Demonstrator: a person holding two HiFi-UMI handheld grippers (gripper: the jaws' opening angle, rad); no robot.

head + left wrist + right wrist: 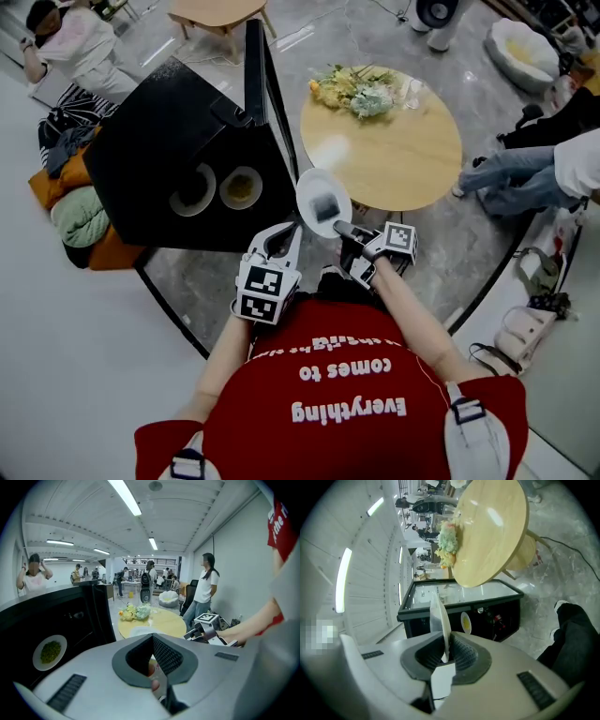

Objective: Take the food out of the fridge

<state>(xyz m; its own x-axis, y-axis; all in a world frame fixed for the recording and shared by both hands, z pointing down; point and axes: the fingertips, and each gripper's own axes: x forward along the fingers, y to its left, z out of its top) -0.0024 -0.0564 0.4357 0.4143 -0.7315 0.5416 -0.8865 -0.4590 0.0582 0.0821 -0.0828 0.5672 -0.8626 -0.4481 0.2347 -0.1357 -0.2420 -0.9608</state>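
Note:
My right gripper (342, 228) is shut on the rim of a white plate (323, 200) that carries a dark piece of food. It holds the plate between the fridge and the round table. In the right gripper view the plate (440, 618) stands edge-on, clamped between the pads. My left gripper (279, 234) hovers just left of it, jaws together with nothing in them. The black fridge (178, 141) stands open, with two more plates inside: a dark one (192, 190) and a yellowish one (241, 187). The left gripper view shows a plate of green food (49, 652) in the fridge.
A round wooden table (403, 159) with a bunch of flowers (361, 91) stands right of the fridge. A seated person's legs (511, 173) lie at the right, another person (80, 47) is at the top left. Cushions and bags (80, 216) flank the fridge.

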